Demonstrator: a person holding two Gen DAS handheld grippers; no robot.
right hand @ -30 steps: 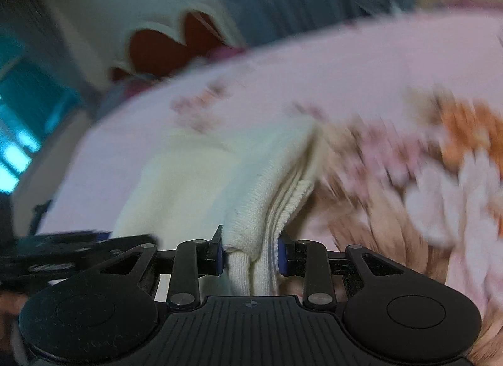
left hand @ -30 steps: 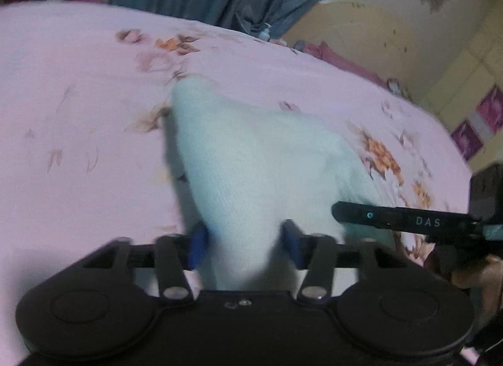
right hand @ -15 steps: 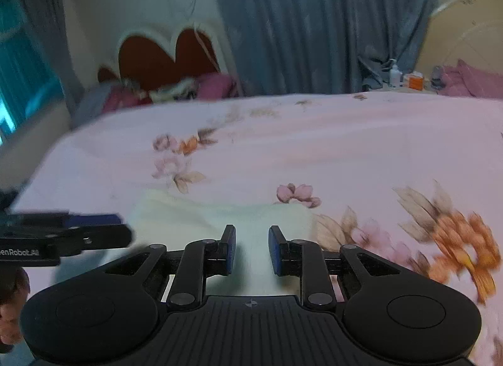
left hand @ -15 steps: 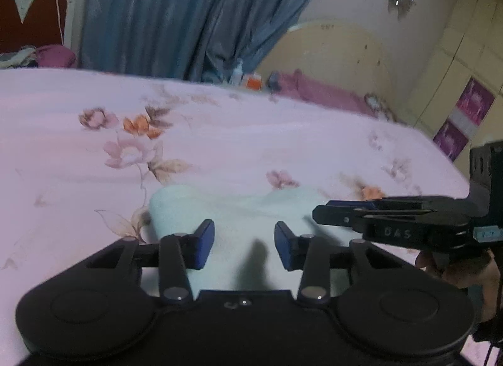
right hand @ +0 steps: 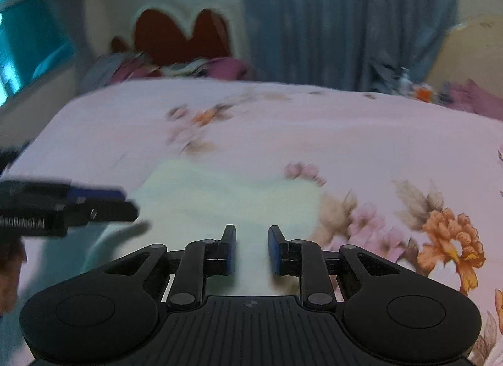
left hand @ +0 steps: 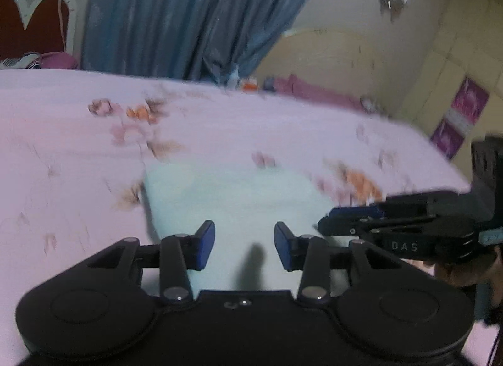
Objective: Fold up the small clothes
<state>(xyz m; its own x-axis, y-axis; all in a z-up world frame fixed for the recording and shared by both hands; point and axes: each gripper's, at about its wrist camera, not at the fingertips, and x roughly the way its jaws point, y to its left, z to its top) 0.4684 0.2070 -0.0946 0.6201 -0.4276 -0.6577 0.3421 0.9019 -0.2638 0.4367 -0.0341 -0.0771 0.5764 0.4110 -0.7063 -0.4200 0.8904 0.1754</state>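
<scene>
- Both views are dim and soft, with a pinkish-purple cast over the bedspread (left hand: pixel 78 152).
- Motion blur smears the floral print and the far edge of the bed — worst in the left wrist view.
- A teal glow comes from the window (right hand: pixel 28 42) at the upper left of the right wrist view.
- A narrow shadow falls on the pale garment (left hand: pixel 239 196) between the left gripper (left hand: pixel 244 245) fingers.
- Fisheye bending curves the walls and the curtain (right hand: pixel 339 20); corners go black.

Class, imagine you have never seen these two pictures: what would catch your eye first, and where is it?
First, the pale folded garment lying flat on the pink floral bedsheet, just beyond the empty left gripper. Next, the right gripper, also empty above the cloth. Behind the bed, blue curtains and a red scalloped headboard stand out.
</scene>
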